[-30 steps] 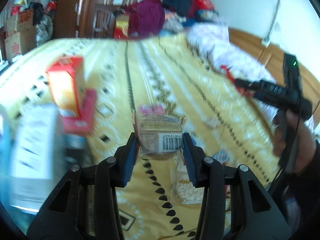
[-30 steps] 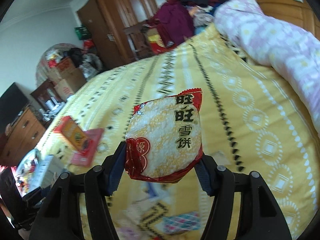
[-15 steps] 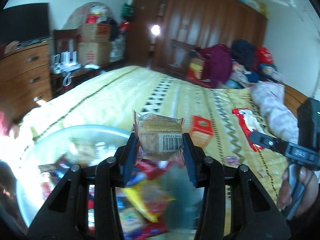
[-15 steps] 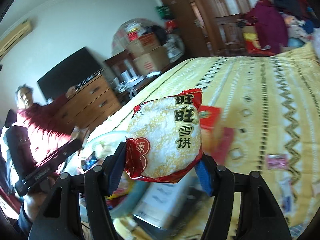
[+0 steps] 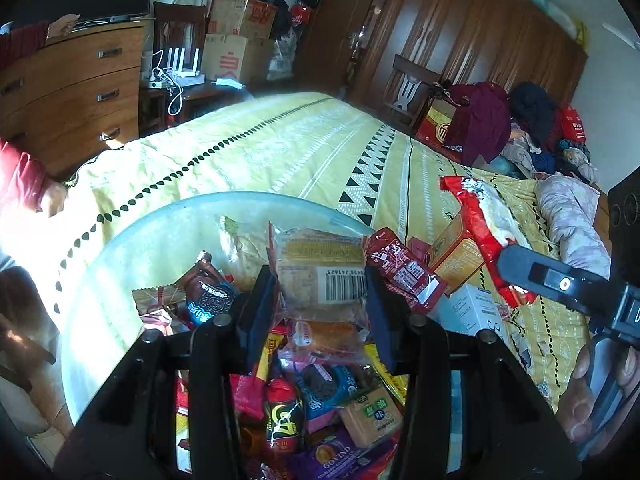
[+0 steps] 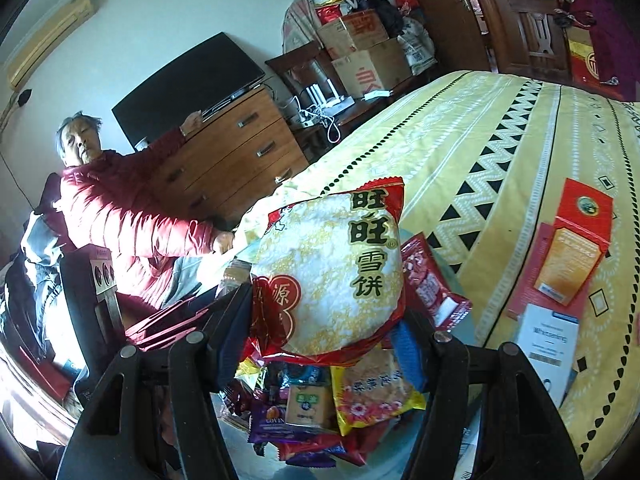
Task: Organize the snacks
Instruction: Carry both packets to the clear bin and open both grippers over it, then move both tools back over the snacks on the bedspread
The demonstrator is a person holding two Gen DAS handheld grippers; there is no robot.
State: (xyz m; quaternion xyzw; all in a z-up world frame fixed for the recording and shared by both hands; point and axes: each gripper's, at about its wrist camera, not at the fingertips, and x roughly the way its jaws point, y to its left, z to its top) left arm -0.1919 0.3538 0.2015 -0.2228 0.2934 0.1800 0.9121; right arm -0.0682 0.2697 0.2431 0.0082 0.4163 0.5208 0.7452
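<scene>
My left gripper is shut on a clear-wrapped biscuit packet with a barcode, held just above a clear plastic bowl full of mixed snack packets. My right gripper is shut on a red and white rice cracker packet, also above the snack pile. The same packet and the right gripper show at the right of the left wrist view.
The bowl sits on a yellow patterned bed. A red-orange box and a white box lie on the bed beside it. A person in a red jacket sits at the bed's left by a wooden dresser.
Both grippers have swung left from over the open bed to over the bowl, each still holding its packet. The left one has dropped closer to the snack pile.
</scene>
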